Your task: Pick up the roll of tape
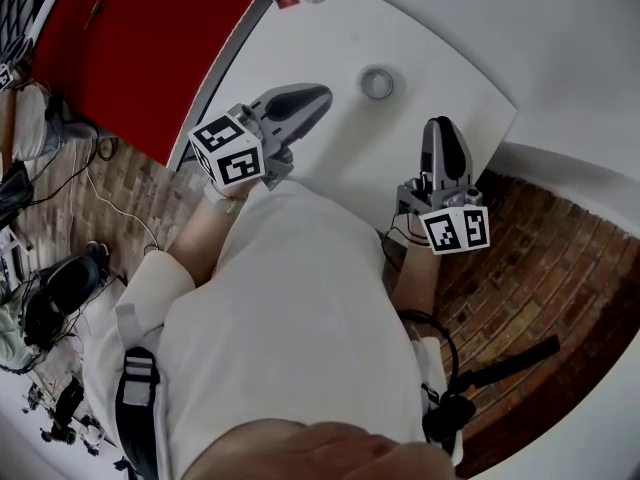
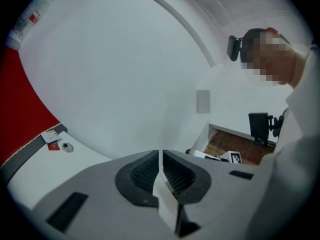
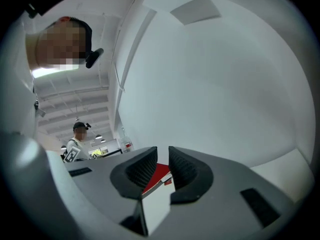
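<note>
I see the roll of tape [image 1: 377, 83] as a small grey ring with a pale hollow centre, lying flat on the white table [image 1: 450, 68] in the upper middle of the head view. My left gripper [image 1: 318, 96] and right gripper [image 1: 446, 126] both have their jaws closed on nothing, and the tape sits apart from both tips.

The head view looks steeply down over the person's torso [image 1: 300, 328] onto the tabletop [image 1: 300, 43], near enough to take in the left gripper [image 1: 310, 98] and the right gripper [image 1: 445, 130]. Each gripper view sits low behind its own jaws, close over the tabletop [image 2: 45, 171], facing level toward a white wall [image 2: 125, 74]. All three views share the red panel [image 1: 130, 38] [image 2: 20, 109] [image 3: 156, 174]. The left gripper view also catches the right gripper's cube [image 2: 235, 157].
</note>
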Available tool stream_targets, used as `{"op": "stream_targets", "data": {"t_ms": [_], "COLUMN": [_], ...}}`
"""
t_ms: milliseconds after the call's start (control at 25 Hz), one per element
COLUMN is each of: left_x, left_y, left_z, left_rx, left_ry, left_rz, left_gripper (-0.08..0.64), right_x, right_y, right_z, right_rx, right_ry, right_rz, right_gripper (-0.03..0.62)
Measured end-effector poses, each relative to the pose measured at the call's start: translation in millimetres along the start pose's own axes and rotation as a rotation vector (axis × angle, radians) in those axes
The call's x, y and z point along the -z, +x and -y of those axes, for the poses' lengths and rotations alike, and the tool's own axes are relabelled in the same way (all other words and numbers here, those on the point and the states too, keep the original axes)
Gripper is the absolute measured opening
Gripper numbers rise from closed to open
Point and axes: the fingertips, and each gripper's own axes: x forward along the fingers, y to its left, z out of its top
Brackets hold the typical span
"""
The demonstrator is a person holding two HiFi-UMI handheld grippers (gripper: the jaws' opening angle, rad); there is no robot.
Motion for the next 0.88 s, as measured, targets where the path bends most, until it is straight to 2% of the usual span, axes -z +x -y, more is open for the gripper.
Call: {"op": "stream_targets", "data": {"t_ms": [320, 880], "left_x": [8.6, 70.4], "left_y": [5.3, 25.1], "left_z": [-60.5, -158.1], "left_rx": [0.027, 0.038], "left_ry": [-0.090, -0.308], "left_rz": [0.029, 0.016], "left_gripper": [0.011, 0.011], "right_x": [20.1, 116.4], "right_y": [52.1, 132.1], "right_z": [7.5, 38.3], "right_rx": [0.026, 0.042], "right_ry": [-0.099, -0.314], "right_rz": [-0.148, -0.548], "right_gripper": [0.103, 0.187]}}
